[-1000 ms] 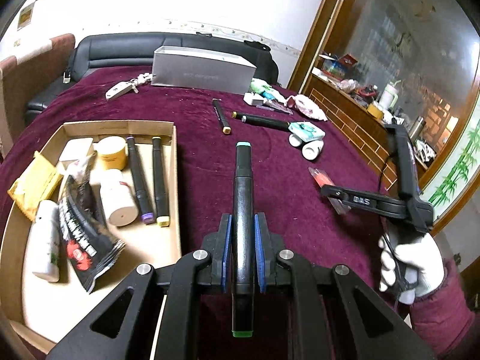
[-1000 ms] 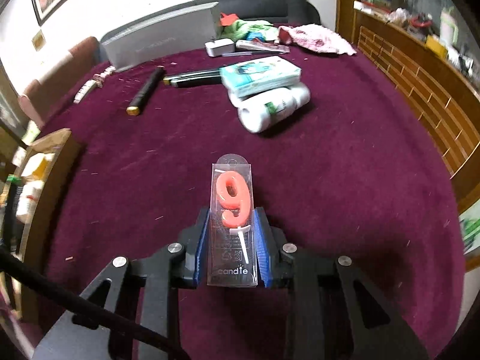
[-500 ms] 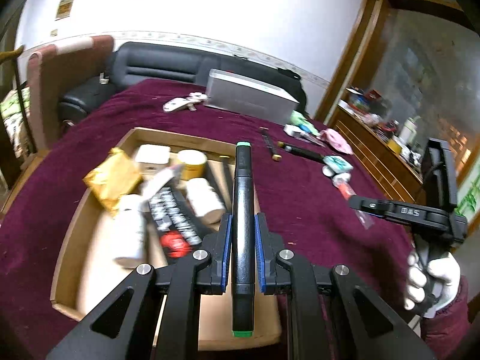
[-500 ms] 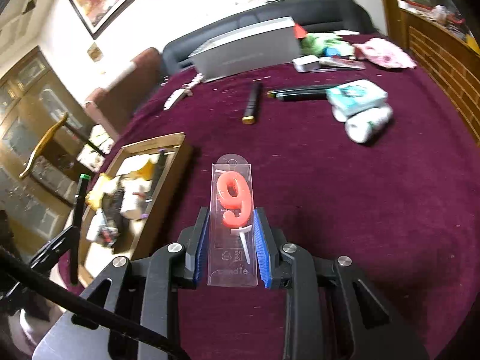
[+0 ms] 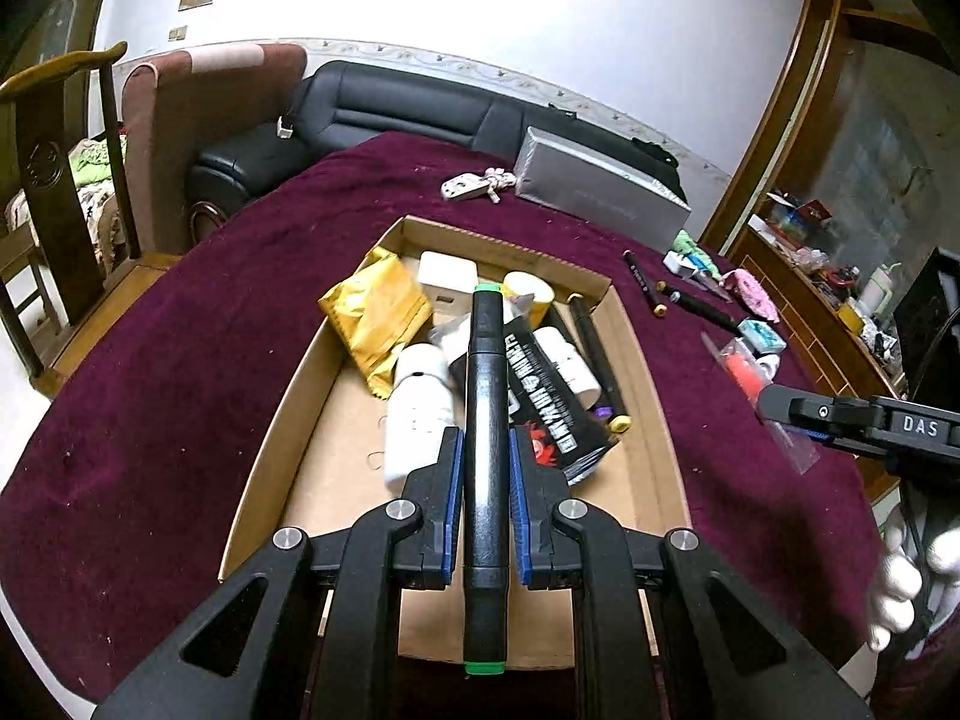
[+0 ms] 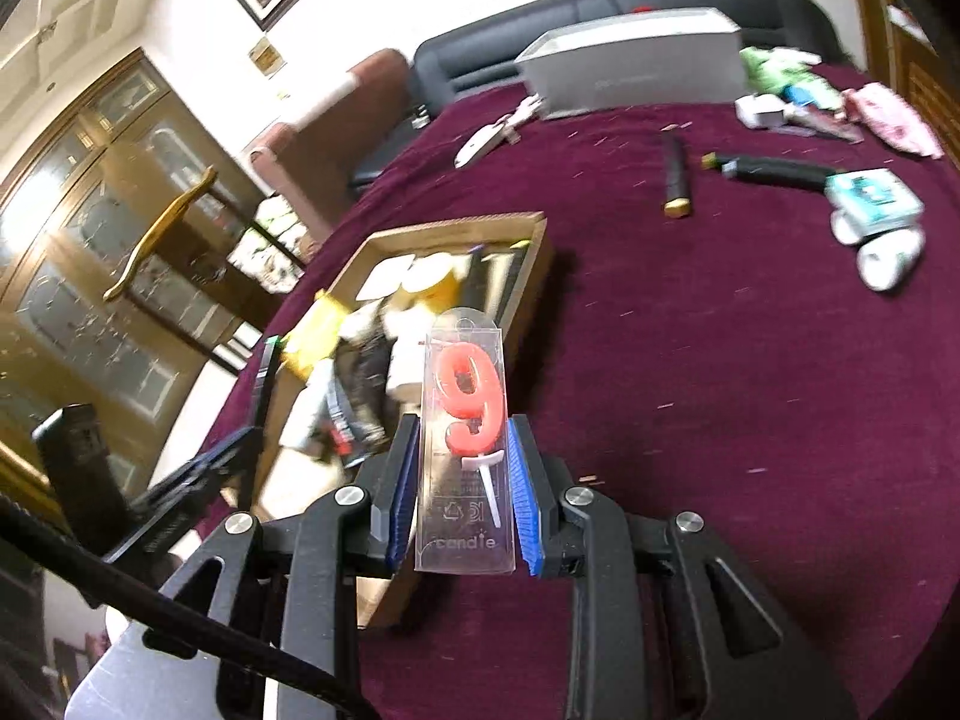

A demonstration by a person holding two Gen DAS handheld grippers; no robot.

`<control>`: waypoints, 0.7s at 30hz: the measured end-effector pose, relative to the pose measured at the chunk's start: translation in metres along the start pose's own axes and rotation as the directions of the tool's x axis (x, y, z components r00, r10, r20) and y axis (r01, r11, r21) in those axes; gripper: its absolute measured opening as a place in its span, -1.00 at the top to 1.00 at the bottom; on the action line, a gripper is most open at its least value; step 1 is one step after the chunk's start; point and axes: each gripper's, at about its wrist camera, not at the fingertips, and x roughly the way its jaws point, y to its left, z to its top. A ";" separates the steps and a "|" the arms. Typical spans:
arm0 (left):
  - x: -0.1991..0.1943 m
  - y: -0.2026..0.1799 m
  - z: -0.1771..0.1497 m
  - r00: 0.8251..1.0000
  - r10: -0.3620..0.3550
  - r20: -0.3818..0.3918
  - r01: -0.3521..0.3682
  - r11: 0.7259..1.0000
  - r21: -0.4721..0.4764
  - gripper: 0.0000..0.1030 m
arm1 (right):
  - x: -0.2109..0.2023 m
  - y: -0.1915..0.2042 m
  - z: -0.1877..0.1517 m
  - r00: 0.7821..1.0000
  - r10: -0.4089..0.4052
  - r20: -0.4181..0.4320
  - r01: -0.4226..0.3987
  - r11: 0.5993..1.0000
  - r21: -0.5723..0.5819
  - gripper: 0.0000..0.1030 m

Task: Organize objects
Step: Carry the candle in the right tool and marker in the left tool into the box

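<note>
Your left gripper (image 5: 486, 474) is clamped on a black marker with green caps (image 5: 485, 456), held above the cardboard tray (image 5: 654, 408) on the maroon tablecloth (image 5: 180, 396). Your right gripper (image 6: 465, 492) grips a clear packet holding a red "9" candle (image 6: 468, 438), beside the tray's near right edge. The tray contains a gold pouch (image 5: 378, 312), white bottles (image 5: 420, 414) and two markers (image 5: 594, 354).

gloved hand (image 5: 912, 582) cut off, tray contents (image 6: 384, 354) blurred
</note>
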 end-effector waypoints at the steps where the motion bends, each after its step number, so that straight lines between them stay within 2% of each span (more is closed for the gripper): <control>1: 0.002 0.001 0.000 1.000 0.002 -0.005 -0.002 1.000 -0.001 0.77 | 0.005 0.005 -0.001 1.000 0.008 -0.012 -0.008 1.000 -0.005 0.50; 10: 0.020 0.006 -0.001 0.999 -0.005 -0.053 0.005 1.000 0.003 0.77 | 0.053 0.051 -0.013 0.994 0.009 -0.113 -0.019 0.996 -0.090 0.50; 16: 0.036 0.003 -0.003 0.994 -0.018 -0.107 0.018 1.000 -0.004 0.77 | 0.073 0.069 -0.017 0.989 -0.065 -0.135 0.044 0.987 -0.154 0.50; 21: 0.040 0.005 -0.005 0.993 -0.032 -0.115 0.030 0.999 -0.015 0.77 | 0.084 0.071 -0.020 0.983 -0.113 -0.147 0.086 0.981 -0.176 0.50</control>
